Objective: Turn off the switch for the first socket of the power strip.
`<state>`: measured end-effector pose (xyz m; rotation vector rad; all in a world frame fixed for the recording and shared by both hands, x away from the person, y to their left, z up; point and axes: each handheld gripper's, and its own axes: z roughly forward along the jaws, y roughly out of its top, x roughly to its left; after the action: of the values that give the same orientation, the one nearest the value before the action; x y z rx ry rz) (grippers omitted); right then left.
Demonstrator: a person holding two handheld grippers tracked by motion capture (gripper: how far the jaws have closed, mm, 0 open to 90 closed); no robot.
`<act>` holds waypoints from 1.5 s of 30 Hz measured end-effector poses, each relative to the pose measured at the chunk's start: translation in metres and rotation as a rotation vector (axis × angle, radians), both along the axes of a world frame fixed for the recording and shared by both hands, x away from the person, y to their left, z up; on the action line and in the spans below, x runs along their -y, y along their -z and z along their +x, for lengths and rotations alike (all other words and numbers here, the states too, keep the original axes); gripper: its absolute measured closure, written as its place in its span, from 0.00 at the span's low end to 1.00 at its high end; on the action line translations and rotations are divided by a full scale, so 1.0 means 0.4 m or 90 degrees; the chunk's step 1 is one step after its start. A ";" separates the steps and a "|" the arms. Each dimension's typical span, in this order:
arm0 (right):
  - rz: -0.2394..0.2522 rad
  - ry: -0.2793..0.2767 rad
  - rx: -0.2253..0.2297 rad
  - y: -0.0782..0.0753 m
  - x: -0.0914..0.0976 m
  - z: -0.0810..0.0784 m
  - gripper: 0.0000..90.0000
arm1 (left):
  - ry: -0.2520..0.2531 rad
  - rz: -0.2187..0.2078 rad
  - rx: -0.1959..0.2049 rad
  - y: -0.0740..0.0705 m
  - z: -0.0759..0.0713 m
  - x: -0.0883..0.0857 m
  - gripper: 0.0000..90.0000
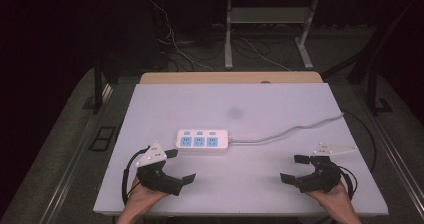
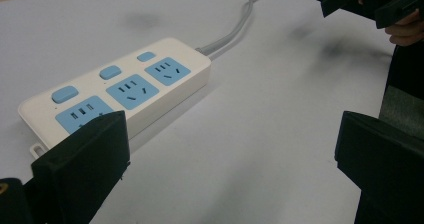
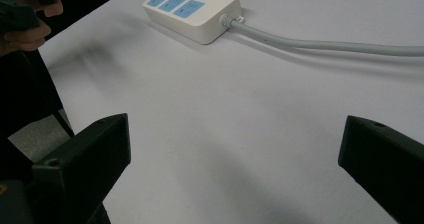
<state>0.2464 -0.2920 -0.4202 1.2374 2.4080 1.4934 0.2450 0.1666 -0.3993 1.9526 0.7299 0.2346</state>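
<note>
Item: power strip [image 1: 202, 140], white body, three blue socket faces in a row with three blue switches alongside. Lies flat near the middle of the table [image 1: 280, 99], slightly toward the person's left, long axis running across the table. In the left gripper view [image 2: 120, 91] it sits just beyond the tip of one jaw; in the right gripper view [image 3: 192, 9] it lies far off, toward the top.

Grey cable [image 1: 290, 131]: leaves the strip's right end, curves across the surface toward the table's far right edge. Seen also in the left gripper view [image 2: 235, 26] and the right gripper view [image 3: 325, 45].

Left gripper [image 1: 181, 165]: black, jaws spread wide apart, nothing between them; near the front left of the table, close to the strip's left end but not touching it. Grey three-cornered plate on top. Own view [image 2: 230, 154] confirms bare table between the jaws.

Right gripper [image 1: 293, 168]: black, jaws likewise wide apart and holding nothing; near the front right, well apart from the strip. Own view [image 3: 232, 154] shows bare surface between the jaws.

Table: pale, flat top, wooden edge at the far side.

Surroundings: dark floor, loose wires [image 1: 172, 41] and a white table frame [image 1: 230, 31] beyond
</note>
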 end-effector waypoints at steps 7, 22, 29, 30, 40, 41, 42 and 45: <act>0.001 -0.001 0.000 -0.001 0.001 -0.001 0.00 | 0.015 0.013 -0.010 -0.014 0.015 0.016 0.00; -0.001 -0.003 -0.005 0.002 0.002 0.001 0.00 | 0.030 0.034 -0.034 -0.027 0.054 0.034 0.00; 0.000 -0.002 -0.005 0.003 0.002 0.002 0.00 | 0.038 0.043 -0.033 -0.049 0.074 0.046 0.00; 0.000 -0.002 -0.006 0.003 0.002 0.002 0.00 | 0.038 0.044 -0.032 -0.052 0.077 0.048 0.00; 0.000 -0.003 -0.006 0.004 0.001 0.002 0.00 | 0.052 0.057 -0.033 -0.076 0.100 0.067 0.00; 0.000 -0.003 -0.006 0.004 0.001 0.002 0.00 | 0.053 0.058 -0.033 -0.077 0.102 0.068 0.00; 0.000 -0.003 -0.006 0.004 0.001 0.002 0.00 | 0.055 0.060 -0.034 -0.078 0.104 0.069 0.00; 0.000 -0.004 -0.007 0.005 0.000 0.003 0.00 | 0.058 0.064 -0.035 -0.082 0.110 0.074 0.00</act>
<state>0.2475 -0.2922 -0.4221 1.2424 2.4202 1.4913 0.2890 0.1370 -0.3664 2.0901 0.6741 0.1656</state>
